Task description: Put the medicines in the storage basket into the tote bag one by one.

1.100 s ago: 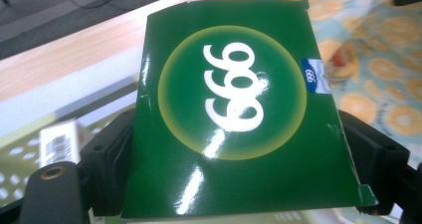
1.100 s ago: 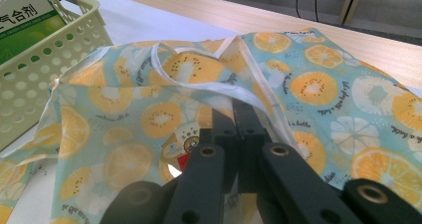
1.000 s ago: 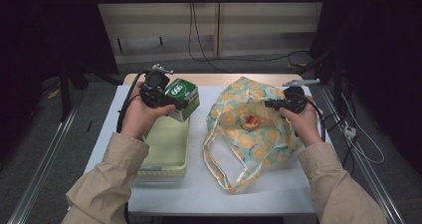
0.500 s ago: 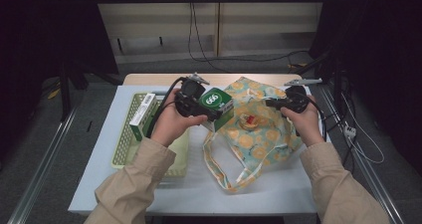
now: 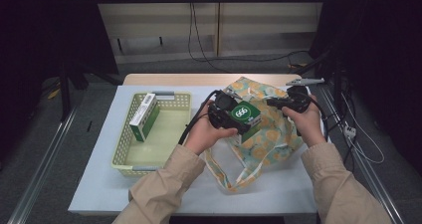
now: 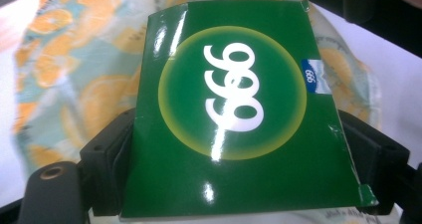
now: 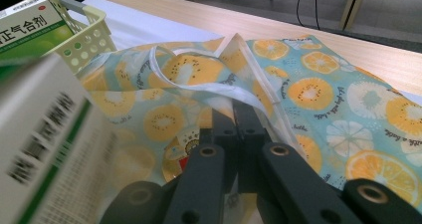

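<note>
High view: two green boxes, one [image 5: 246, 115] in left gripper [image 5: 234, 118]'s grip; right gripper [image 5: 278, 103] pinching one bag [image 5: 278, 134].

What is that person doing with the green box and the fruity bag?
A person is packing boxes into a cloth bag printed with orange slices. The left gripper holds a green box over the bag's opening. The right gripper is pinched shut on the bag's rim, holding it open. One more box leans in the yellow basket on the table's left side.
</note>
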`<state>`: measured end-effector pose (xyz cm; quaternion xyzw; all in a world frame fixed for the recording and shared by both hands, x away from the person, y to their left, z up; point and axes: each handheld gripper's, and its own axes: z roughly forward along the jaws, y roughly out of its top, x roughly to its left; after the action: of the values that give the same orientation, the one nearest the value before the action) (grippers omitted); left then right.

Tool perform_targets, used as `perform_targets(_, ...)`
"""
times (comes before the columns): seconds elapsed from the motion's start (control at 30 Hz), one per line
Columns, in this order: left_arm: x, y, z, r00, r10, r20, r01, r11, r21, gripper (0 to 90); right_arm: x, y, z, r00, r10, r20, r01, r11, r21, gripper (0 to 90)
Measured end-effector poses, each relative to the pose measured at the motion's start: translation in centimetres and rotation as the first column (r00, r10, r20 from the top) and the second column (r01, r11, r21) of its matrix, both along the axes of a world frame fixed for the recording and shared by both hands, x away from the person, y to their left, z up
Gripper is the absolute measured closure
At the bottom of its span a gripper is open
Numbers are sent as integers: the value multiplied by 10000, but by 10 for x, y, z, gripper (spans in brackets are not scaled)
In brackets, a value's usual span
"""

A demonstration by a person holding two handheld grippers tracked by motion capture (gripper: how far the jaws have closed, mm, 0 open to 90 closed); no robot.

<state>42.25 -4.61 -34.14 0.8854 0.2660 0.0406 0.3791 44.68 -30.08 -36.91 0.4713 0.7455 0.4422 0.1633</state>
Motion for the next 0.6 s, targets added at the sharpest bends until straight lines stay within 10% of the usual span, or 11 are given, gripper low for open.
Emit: perform_targets(0.6, 6, -46, -45, 9996, -211, -195, 211, 9998, -47, 165, -2, -1, 2, 10000, 4, 78, -5, 9999, 131, 900)
